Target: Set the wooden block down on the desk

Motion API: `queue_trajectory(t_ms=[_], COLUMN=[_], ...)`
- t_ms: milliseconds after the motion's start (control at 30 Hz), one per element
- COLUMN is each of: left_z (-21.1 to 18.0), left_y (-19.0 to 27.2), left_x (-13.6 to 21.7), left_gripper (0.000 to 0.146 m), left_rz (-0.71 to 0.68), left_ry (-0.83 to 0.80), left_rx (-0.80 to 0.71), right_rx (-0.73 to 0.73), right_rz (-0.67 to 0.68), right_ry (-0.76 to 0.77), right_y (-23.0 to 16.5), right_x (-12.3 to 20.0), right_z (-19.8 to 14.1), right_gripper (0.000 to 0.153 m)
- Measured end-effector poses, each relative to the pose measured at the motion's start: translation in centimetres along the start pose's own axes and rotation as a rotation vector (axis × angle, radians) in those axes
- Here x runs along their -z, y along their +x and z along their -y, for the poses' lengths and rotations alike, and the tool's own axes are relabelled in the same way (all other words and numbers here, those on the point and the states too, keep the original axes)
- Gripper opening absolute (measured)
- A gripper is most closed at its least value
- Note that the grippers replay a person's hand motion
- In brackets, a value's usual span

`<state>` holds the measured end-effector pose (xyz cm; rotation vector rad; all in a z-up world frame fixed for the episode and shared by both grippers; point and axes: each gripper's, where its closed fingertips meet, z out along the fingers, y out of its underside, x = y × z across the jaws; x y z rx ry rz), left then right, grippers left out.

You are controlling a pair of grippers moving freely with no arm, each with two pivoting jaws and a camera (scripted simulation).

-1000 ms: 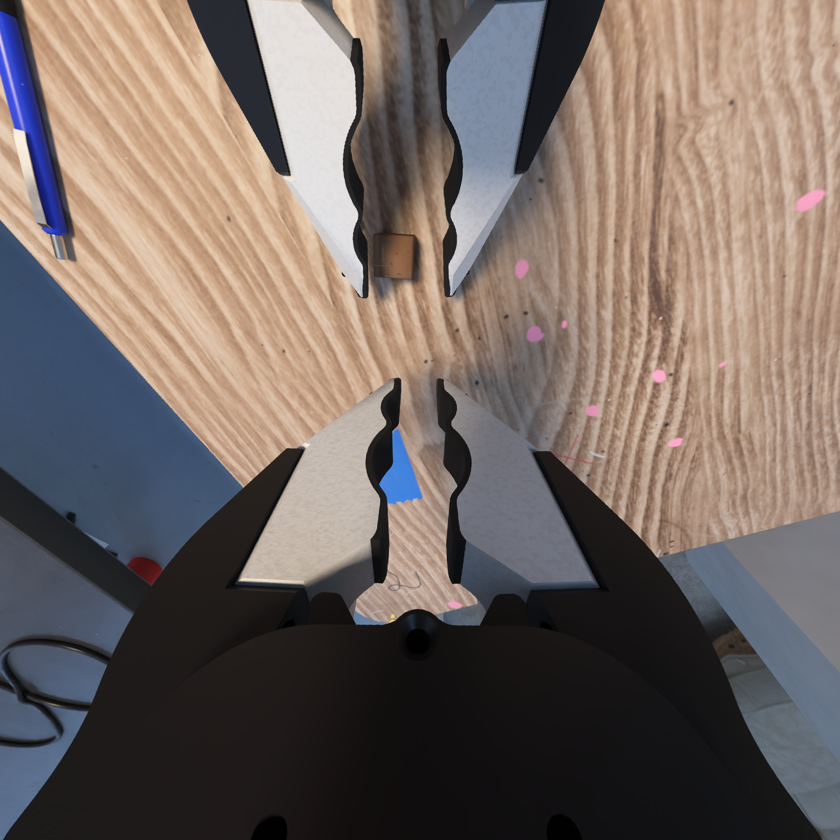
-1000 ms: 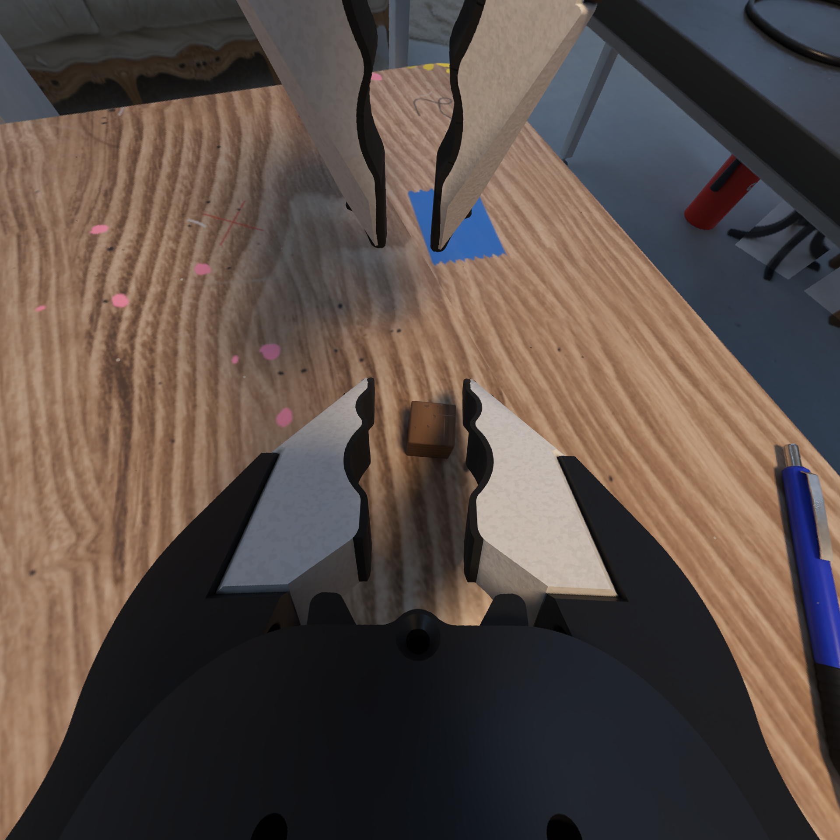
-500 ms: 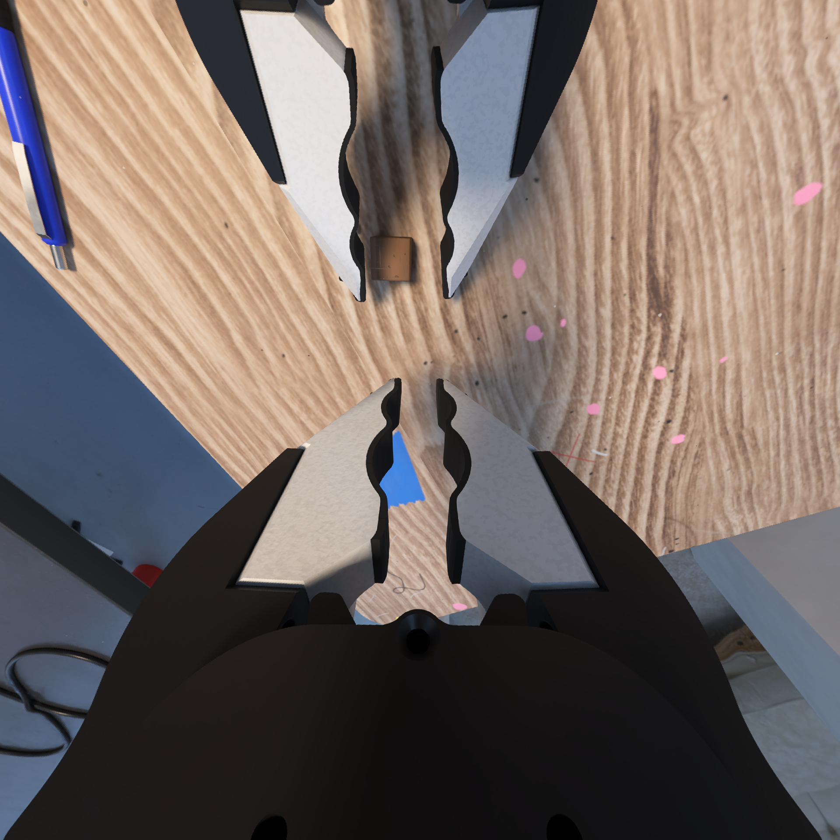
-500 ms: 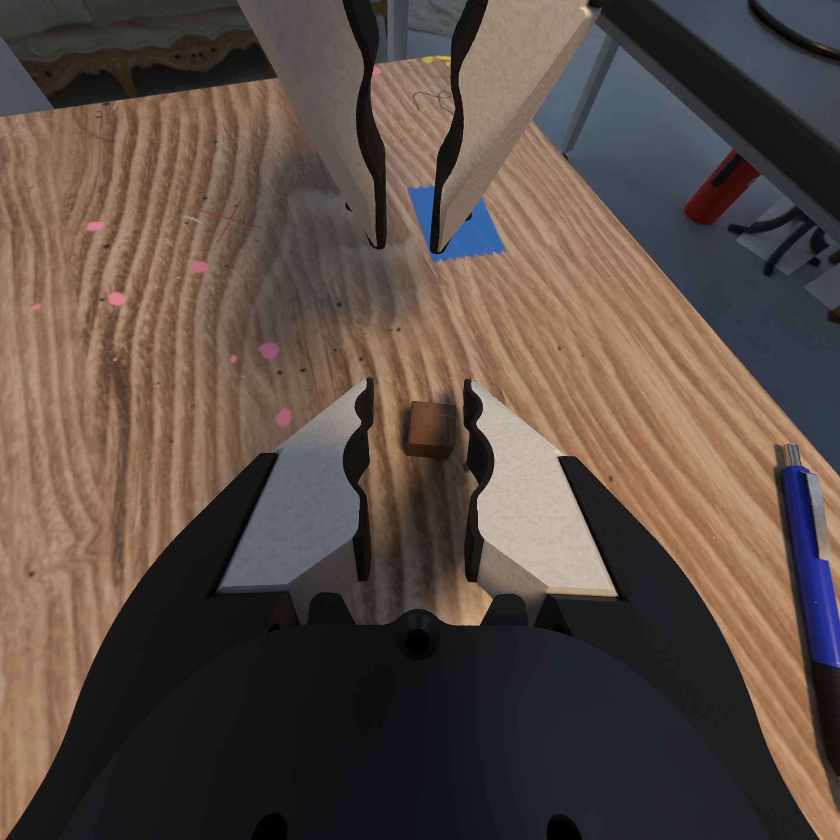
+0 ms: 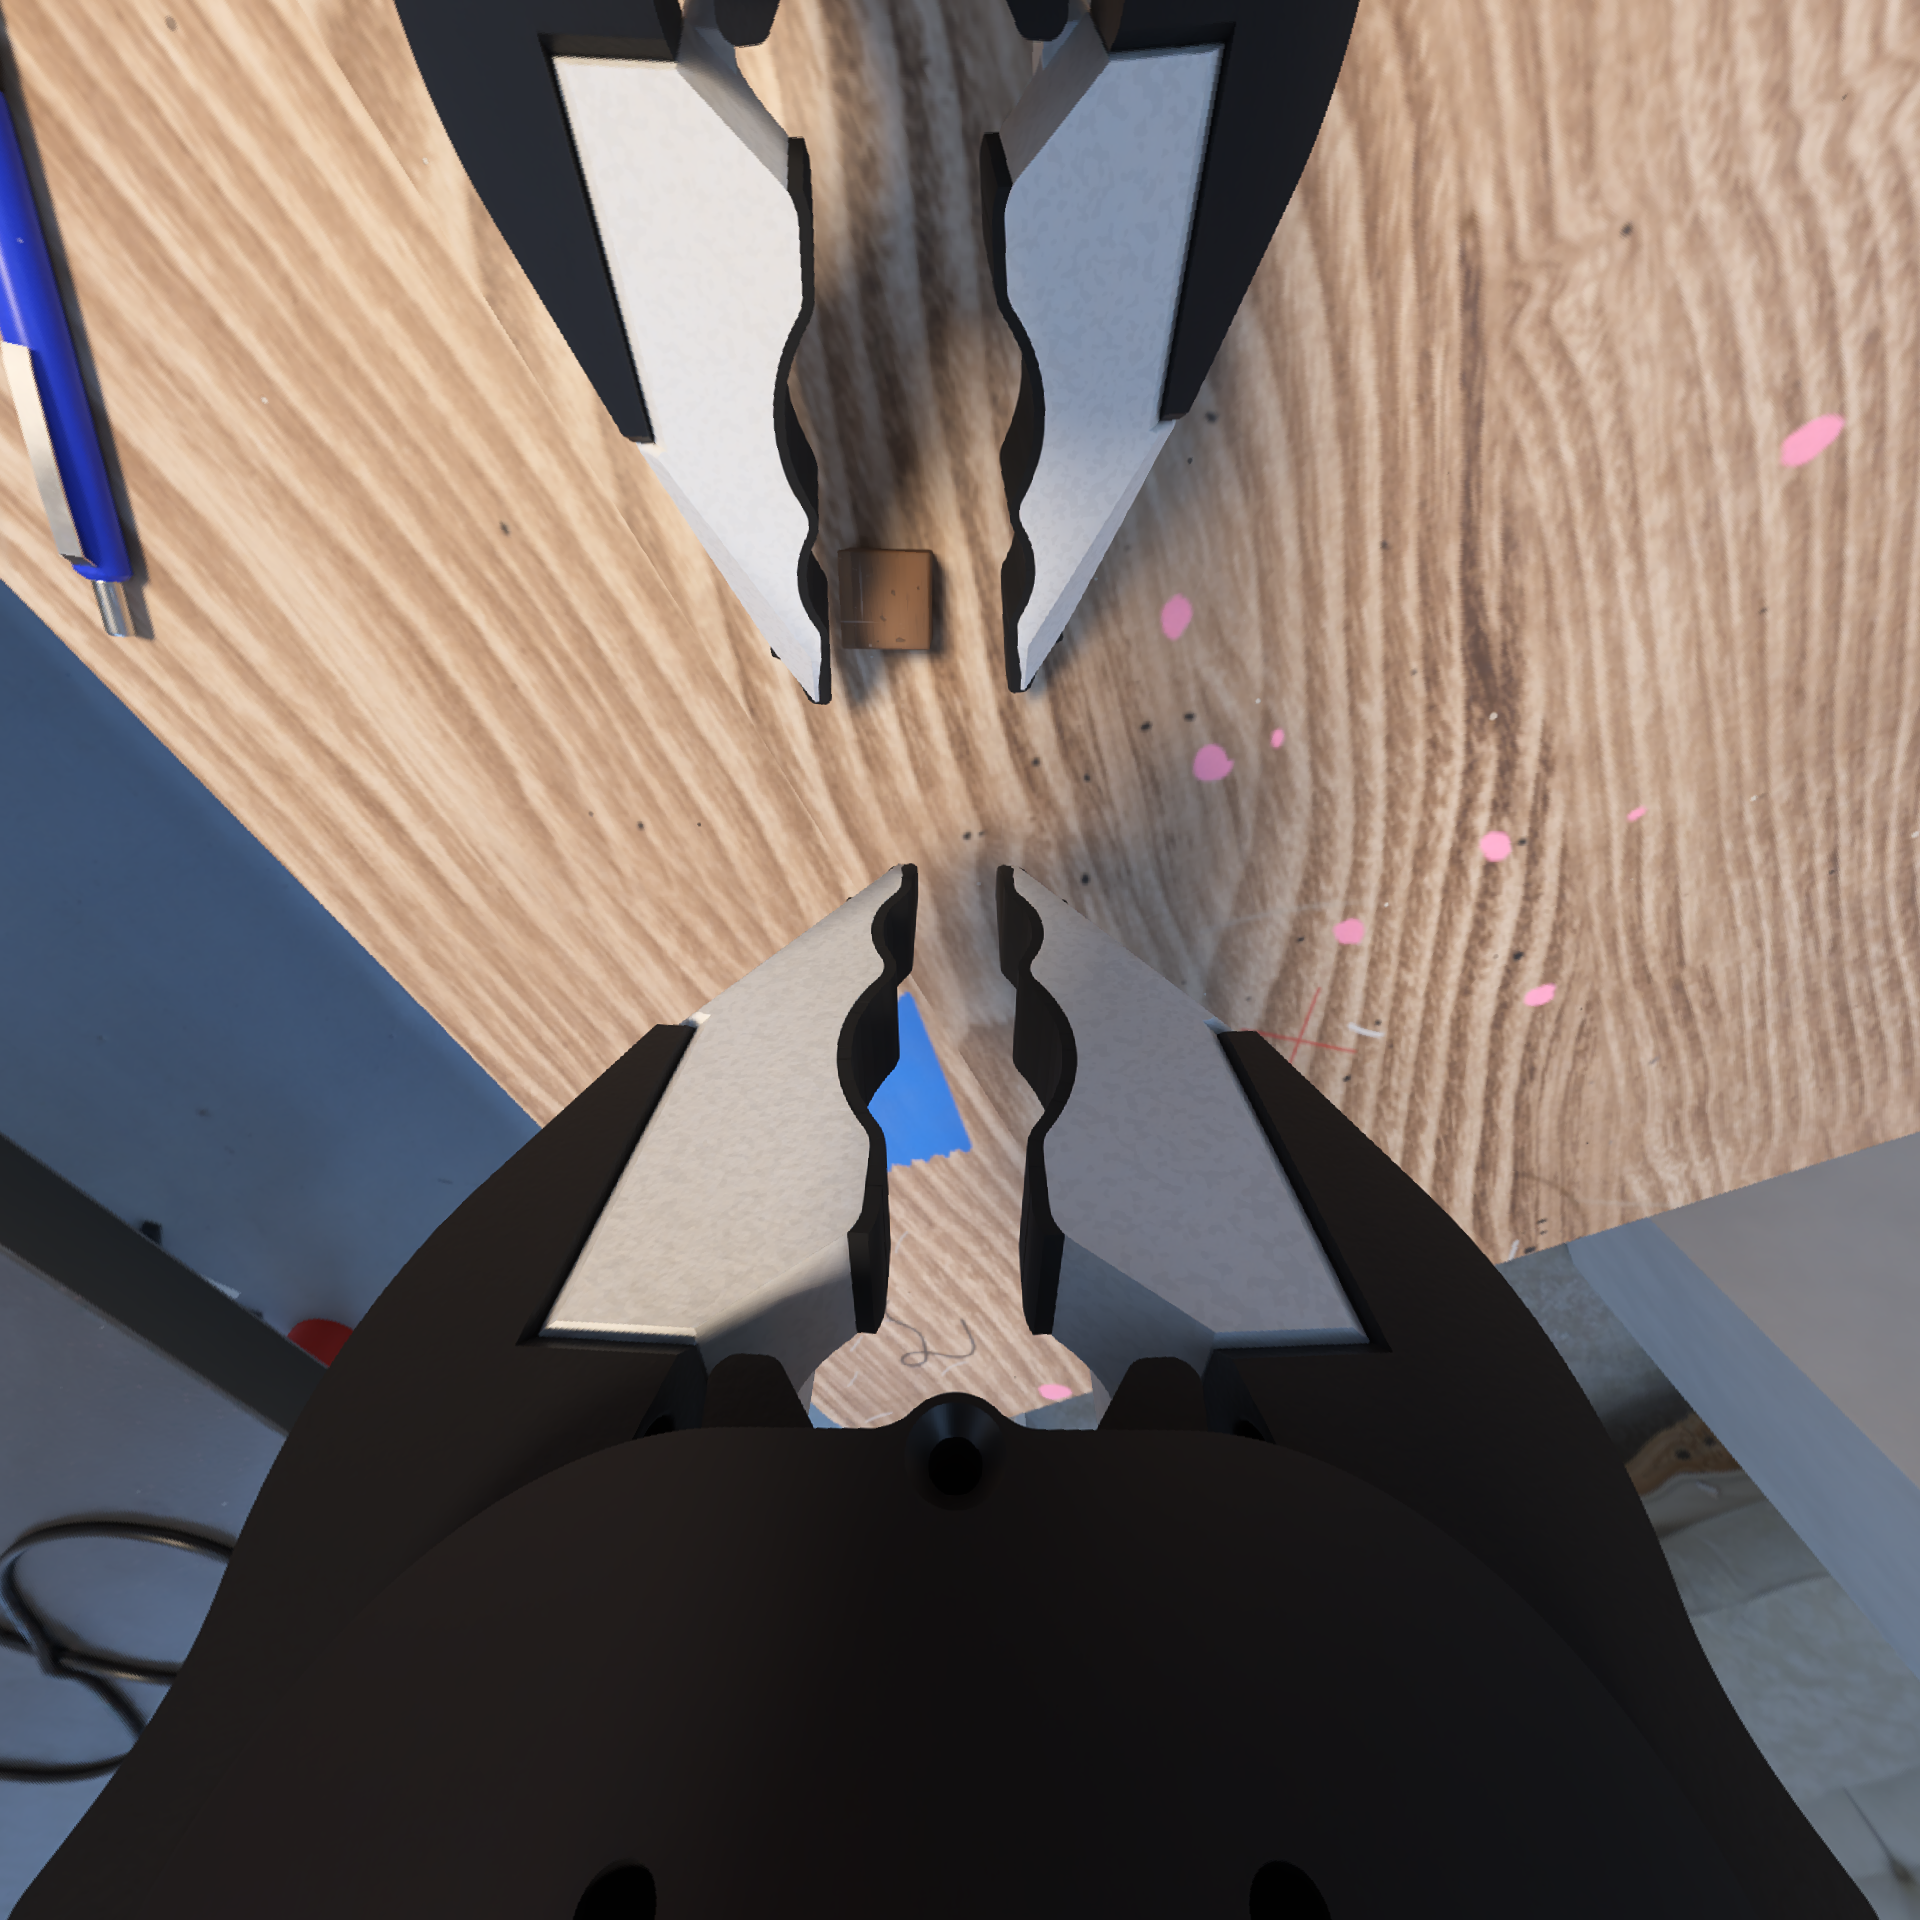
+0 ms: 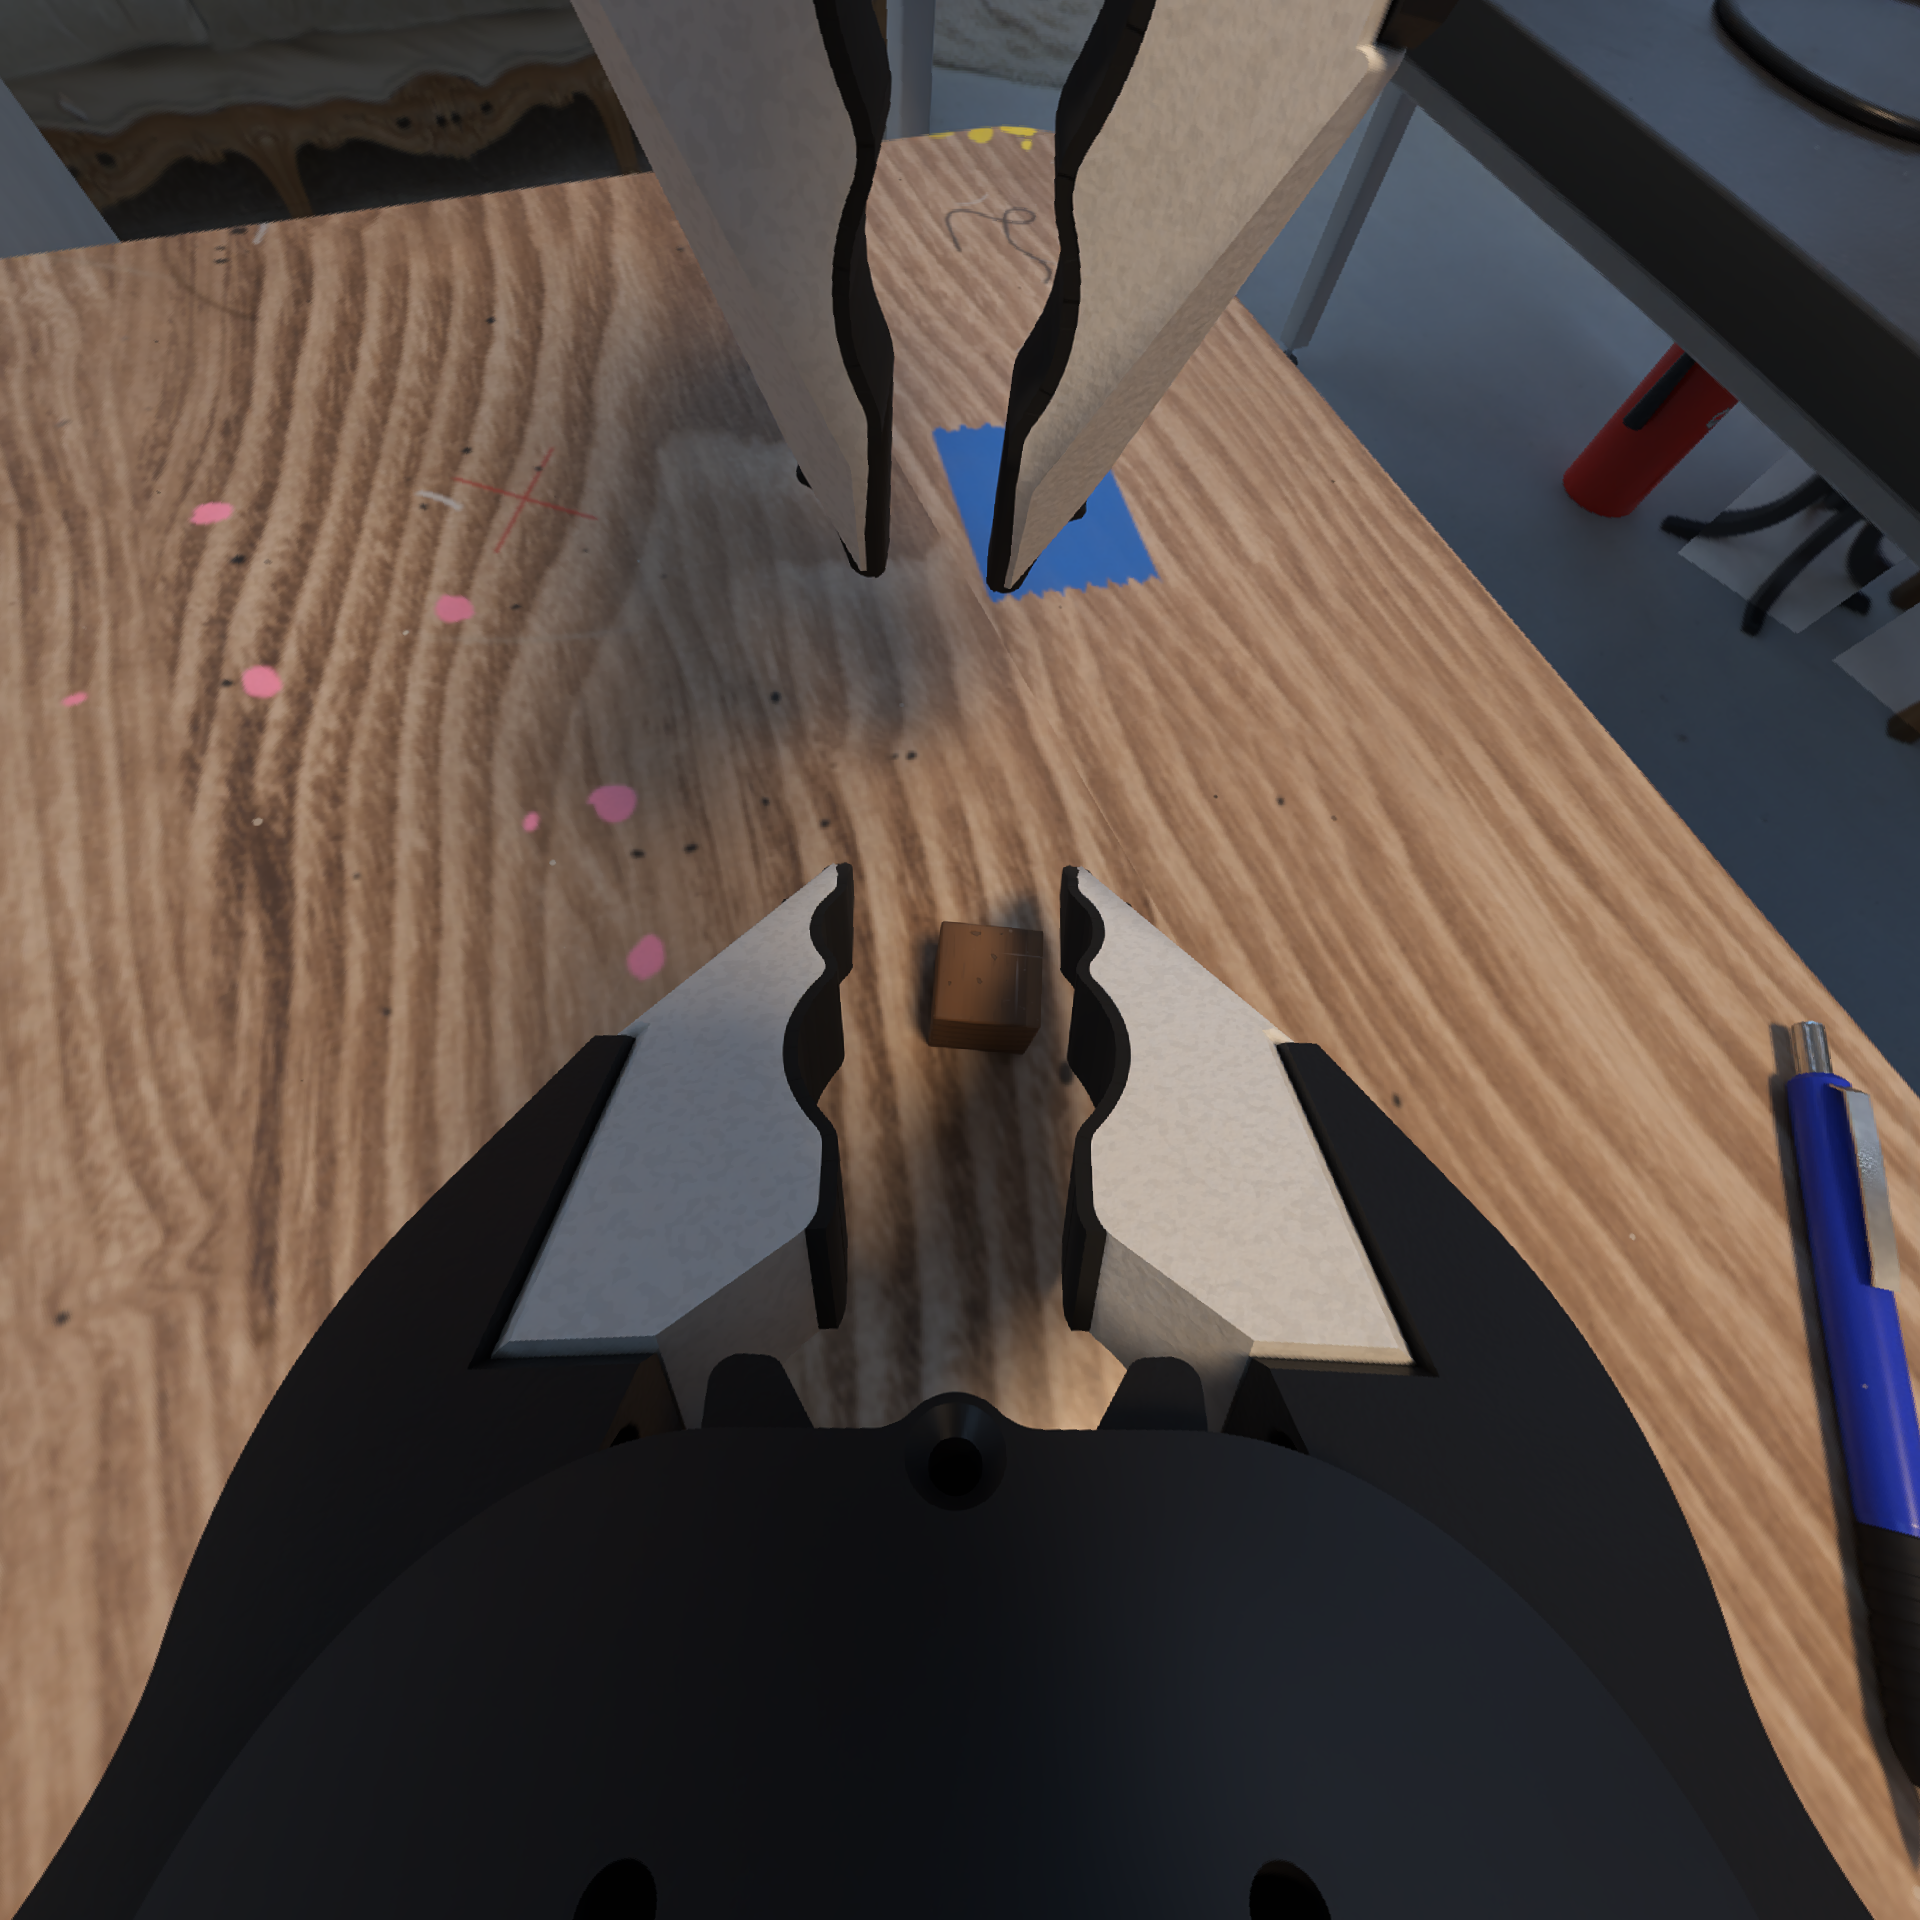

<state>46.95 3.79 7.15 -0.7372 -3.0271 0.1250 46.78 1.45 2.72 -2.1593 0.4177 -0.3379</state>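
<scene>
The small brown wooden block [image 6: 985, 987] rests on the wooden desk [image 6: 312, 1039], between the fingertips of my right gripper [image 6: 956, 873]. That gripper is open. The block sits nearer its right finger, and a narrow gap shows on both sides. In the left wrist view the block [image 5: 888, 613] lies between the right gripper's [image 5: 920, 686] fingers at the top. My left gripper [image 5: 956, 873] is open with a narrower gap and empty, its tips pointing down at the desk. It faces the right gripper and shows in the right wrist view [image 6: 935, 577].
A blue pen [image 6: 1860, 1299] lies near the desk's right edge. A blue tape patch [image 6: 1101, 530] sits under the left gripper. Pink paint spots dot the desk's left part. Off the desk stand a dark grey table [image 6: 1662, 156] and a red cylinder [image 6: 1642, 436].
Almost nothing. The block stays on the desk between the open right fingers. The left wrist view has shifted slightly.
</scene>
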Motion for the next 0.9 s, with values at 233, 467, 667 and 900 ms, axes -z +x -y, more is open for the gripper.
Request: queue_trajectory(t_ms=[233, 467, 667, 900], left_z=[0.0, -0.04, -0.25, -0.32], left_y=[-0.03, 0.14, 0.3, 0.13], left_x=[0.03, 0.09, 0.18, 0.23], left_gripper=[0.015, 0.016, 0.022, 0.024], left_rz=[-0.005, 0.084, -0.002, -0.013], left_ry=[0.023, 0.141, 0.175, 0.186], left_rx=[-0.036, -0.005, 0.08, 0.098], right_rx=[0.004, 0.021, 0.016, 0.018], right_rz=[0.002, -0.005, -0.005, -0.004], right_ry=[0.005, 0.009, 0.011, 0.008], right_y=[0.03, 0.04, 0.09, 0.1], right_x=[-0.01, 0.02, -0.07, -0.06], right_z=[0.02, 0.05, 0.14, 0.14], right_gripper=[0.04, 0.04, 0.04, 0.039])
